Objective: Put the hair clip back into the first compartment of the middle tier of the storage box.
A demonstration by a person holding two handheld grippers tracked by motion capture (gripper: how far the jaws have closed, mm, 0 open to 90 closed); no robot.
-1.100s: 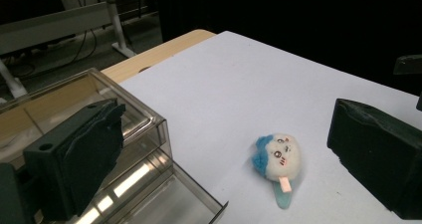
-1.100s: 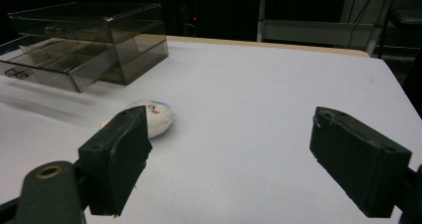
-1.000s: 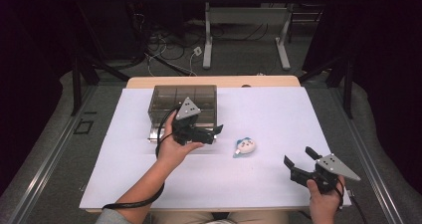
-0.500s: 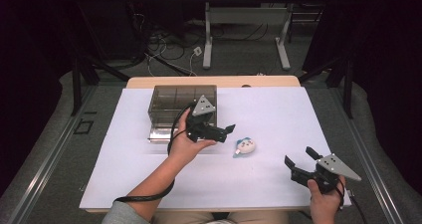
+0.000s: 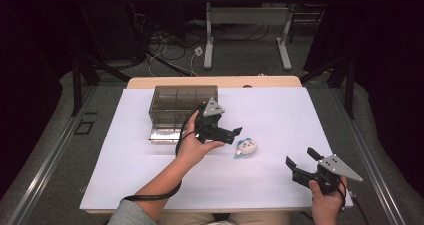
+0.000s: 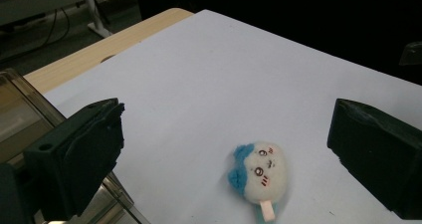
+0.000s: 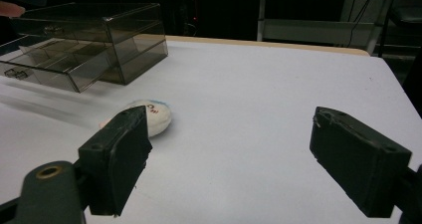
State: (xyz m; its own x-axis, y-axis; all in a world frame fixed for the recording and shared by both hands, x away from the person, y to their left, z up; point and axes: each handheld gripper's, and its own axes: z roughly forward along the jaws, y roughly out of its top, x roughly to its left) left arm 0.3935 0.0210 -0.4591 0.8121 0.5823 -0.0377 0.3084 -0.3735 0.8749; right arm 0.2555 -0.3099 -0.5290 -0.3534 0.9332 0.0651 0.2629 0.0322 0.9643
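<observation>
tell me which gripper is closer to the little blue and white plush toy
Left. The left gripper hangs open right beside the plush toy, just up and to its left, not touching. The right gripper sits open near the table's front right corner, well away.

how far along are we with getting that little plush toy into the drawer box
Early on. The lower drawer of the clear drawer box already stands pulled out. The left gripper hovers open just beside the plush toy, which lies loose on the white table, not yet gripped. The right gripper waits open near the table's front edge. Gripping the toy, placing it and shutting the drawer remain.
</observation>
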